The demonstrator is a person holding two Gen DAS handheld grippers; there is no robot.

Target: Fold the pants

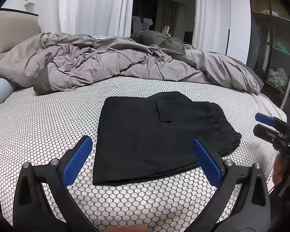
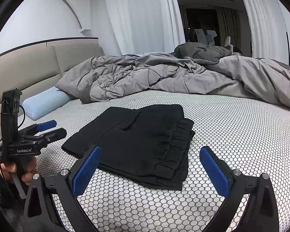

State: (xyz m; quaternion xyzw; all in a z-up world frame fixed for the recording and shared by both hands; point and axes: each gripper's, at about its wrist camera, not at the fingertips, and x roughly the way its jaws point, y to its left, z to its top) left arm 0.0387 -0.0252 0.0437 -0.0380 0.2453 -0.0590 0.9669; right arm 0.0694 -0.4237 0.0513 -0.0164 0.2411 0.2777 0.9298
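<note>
Blue-padded fingers of the left gripper (image 1: 142, 159) frame the lower foreground, spread wide and empty. Mid-frame, the black pants (image 1: 160, 135) lie as a compact folded stack on the honeycomb-patterned mattress (image 1: 48, 119), seemingly finished. At lower centre of its own view, the right gripper (image 2: 150, 170) hangs splayed, holding nothing.

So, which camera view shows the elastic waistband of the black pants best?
The right wrist view: the gathered waistband lies close to the camera and its pleats and stacked layers show clearly. In the left wrist view the waistband sits at the pants' far right edge, smaller and too dark for detail.
</note>
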